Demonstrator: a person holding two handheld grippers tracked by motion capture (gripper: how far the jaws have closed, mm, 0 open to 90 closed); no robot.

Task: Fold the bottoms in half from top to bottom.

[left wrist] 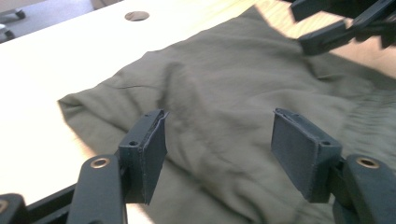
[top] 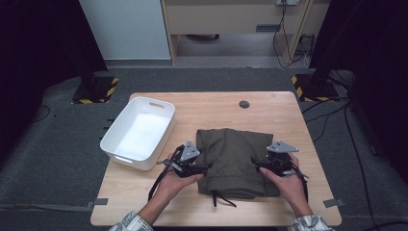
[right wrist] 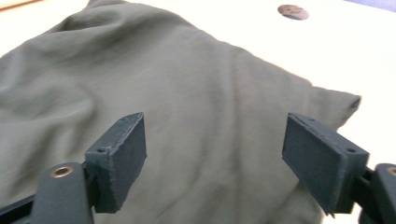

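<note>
Folded olive garment (top: pixel 238 161) lies centre-right on the table (top: pixel 211 108); both grippers (top: pixel 192 168) (top: pixel 269 166) gape empty at its sides. Soft, light, probably slumps: pinch the folded edges

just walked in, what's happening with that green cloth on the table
A person is working on a folded olive garment lying on the wooden table, one gripper at each side. The left gripper and right gripper both stand open over the fabric, holding nothing. A white bin sits to the left.
</note>
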